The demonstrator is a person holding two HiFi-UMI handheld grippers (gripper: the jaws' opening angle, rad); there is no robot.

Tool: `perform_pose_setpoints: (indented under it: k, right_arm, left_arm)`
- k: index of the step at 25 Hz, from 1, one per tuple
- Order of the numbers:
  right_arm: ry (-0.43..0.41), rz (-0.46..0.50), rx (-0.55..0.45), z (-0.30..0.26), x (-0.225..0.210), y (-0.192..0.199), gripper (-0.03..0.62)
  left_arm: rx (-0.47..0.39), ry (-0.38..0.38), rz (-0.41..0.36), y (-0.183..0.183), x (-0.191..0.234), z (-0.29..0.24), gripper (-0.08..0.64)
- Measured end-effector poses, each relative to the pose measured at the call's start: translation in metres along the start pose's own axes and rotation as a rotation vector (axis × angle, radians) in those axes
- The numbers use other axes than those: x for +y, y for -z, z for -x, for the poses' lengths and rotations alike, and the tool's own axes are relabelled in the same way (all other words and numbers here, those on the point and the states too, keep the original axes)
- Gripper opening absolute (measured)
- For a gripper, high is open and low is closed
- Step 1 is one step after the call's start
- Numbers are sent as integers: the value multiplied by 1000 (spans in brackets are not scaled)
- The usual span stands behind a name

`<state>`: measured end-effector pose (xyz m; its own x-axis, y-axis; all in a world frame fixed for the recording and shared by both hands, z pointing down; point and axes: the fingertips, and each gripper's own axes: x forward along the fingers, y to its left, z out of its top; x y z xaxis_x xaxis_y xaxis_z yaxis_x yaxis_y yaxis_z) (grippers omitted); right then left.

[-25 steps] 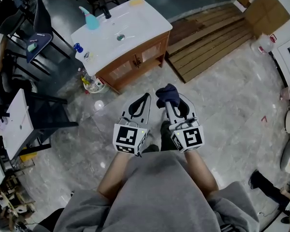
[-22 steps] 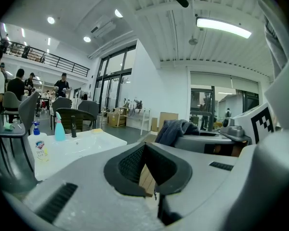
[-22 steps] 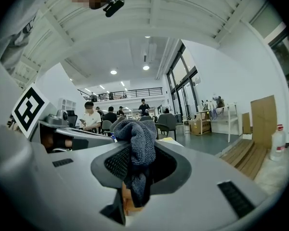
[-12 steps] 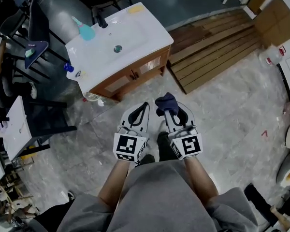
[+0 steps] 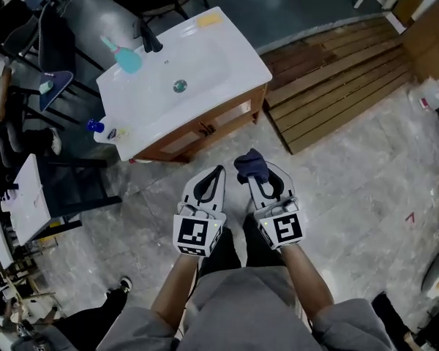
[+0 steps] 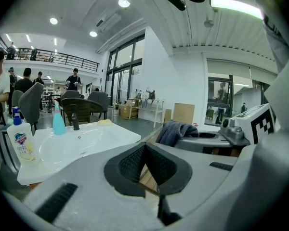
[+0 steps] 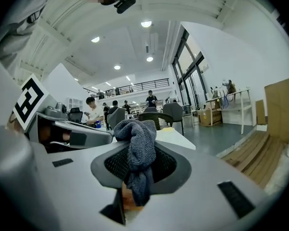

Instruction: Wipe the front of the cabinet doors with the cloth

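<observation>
The right tool (image 5: pixel 257 174) is clamped on a dark blue knitted cloth (image 5: pixel 250 162), which is bunched above its tips to serve as a wiping pad. Just beside it, the left tool (image 5: pixel 216 172) has its jaws together on nothing. Well ahead of both tools stand the brown wooden cabinet doors (image 5: pixel 205 128), under a white basin worktop (image 5: pixel 219 46). From this steep angle their fronts barely show, but I'd judge wiping has not begun.

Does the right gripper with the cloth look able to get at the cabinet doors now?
Probably, with a forward reach: the right gripper, shut on the cloth, is short of the cabinet doors, only floor between.
</observation>
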<state>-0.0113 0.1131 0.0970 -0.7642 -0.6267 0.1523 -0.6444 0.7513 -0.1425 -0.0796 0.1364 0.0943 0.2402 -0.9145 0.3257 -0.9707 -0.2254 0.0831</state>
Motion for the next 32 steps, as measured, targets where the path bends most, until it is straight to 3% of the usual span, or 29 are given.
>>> perform_pose_setpoints:
  k: [7, 15, 25, 32]
  right_arm:
    - [13, -2, 25, -42, -9, 44, 86]
    - [35, 38, 42, -87, -3, 98, 86]
    - [60, 58, 26, -127, 6, 138, 86]
    - [46, 66, 44, -153, 4, 168, 84]
  left_arm:
    - [20, -15, -8, 34, 37, -29, 6]
    - [51, 36, -34, 79, 71, -58, 6]
    - [82, 63, -73, 129, 108, -78, 6]
    - [83, 42, -64, 155, 123, -93, 6]
